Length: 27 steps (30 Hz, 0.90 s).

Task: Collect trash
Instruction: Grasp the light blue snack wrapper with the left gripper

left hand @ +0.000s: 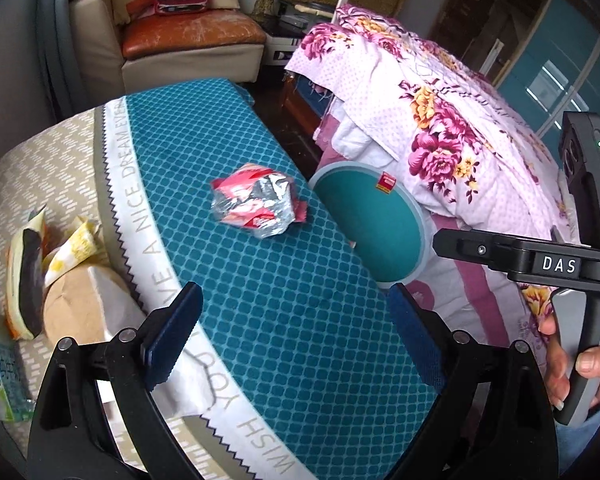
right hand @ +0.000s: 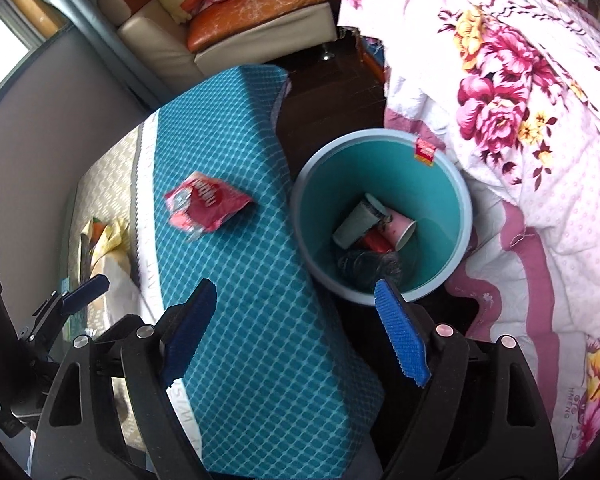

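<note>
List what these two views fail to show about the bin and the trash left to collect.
- Trash bin: its contents are hidden in the left wrist view by its tilt; in the right wrist view a dark bag covers the bottom.
- Pile beside the teal cover: cut off by the left wrist view's edge.
- Red wrapper: print blurred.

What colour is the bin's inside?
Teal, with a pale blue-grey rim; the bin shows best in the right wrist view.
</note>
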Tool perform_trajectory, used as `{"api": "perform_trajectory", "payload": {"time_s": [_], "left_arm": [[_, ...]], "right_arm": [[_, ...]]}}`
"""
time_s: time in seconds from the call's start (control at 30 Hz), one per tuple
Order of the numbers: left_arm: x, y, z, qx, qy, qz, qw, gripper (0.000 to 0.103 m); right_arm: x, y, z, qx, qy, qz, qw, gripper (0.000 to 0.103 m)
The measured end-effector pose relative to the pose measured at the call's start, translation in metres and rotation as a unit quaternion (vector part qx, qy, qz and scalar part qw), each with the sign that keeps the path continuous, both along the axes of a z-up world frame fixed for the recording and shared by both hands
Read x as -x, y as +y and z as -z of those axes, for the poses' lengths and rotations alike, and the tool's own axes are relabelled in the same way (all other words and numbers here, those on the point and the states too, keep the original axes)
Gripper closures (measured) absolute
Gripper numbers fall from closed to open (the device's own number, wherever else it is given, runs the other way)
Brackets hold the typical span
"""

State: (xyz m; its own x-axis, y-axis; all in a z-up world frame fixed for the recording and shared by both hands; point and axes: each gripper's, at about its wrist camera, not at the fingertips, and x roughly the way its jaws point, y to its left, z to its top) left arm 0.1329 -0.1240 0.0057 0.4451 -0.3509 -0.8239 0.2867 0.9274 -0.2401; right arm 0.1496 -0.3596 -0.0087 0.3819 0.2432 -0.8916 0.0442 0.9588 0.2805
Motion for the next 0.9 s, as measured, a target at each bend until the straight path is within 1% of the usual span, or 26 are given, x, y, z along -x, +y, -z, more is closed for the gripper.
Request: {"api": "perform_trajectory", "payload": {"time_s": [0.17,0.27,0.3,0.4,0.5,0.6,0.77,0.9], "left_arm": [[0.027,0.052,-0.002,-0.013,-0.001,-0.023,0.9997,0.010],[0.043,0.085,0.001,-0.022,0.003,-0.033,0.9992,0.010],[0.048,0.095,0.003,-0.026,0.005,-0.037,0.9990,0.010],[0.066,0.129,0.010,-0.039,0.012,-0.050,0.9980,0.010],[0.083,0.159,0.017,-0.049,0.021,-0.065,0.9964,0.010],[0.100,0.188,0.021,-0.048,0.024,-0.078,0.9955,0.010],[0.130,0.223,0.028,-0.048,0.026,-0.086,0.9948,0.010],[0.148,0.244,0.038,-0.059,0.031,-0.078,0.9947,0.010]], "right_arm": [[0.015,0.039,0.002,0.003,0.014,-0.041,0.999,0.025],[0.025,0.066,0.004,0.021,0.019,-0.074,0.997,0.025],[0.030,0.078,0.005,0.033,0.021,-0.088,0.995,0.025],[0.039,0.103,0.008,0.043,0.027,-0.114,0.992,0.025],[0.048,0.130,0.015,0.042,0.043,-0.142,0.988,0.025],[0.054,0.153,0.020,0.042,0.056,-0.165,0.984,0.025],[0.067,0.189,0.025,0.044,0.068,-0.200,0.977,0.025],[0.075,0.216,0.029,0.047,0.081,-0.229,0.969,0.025]]}}
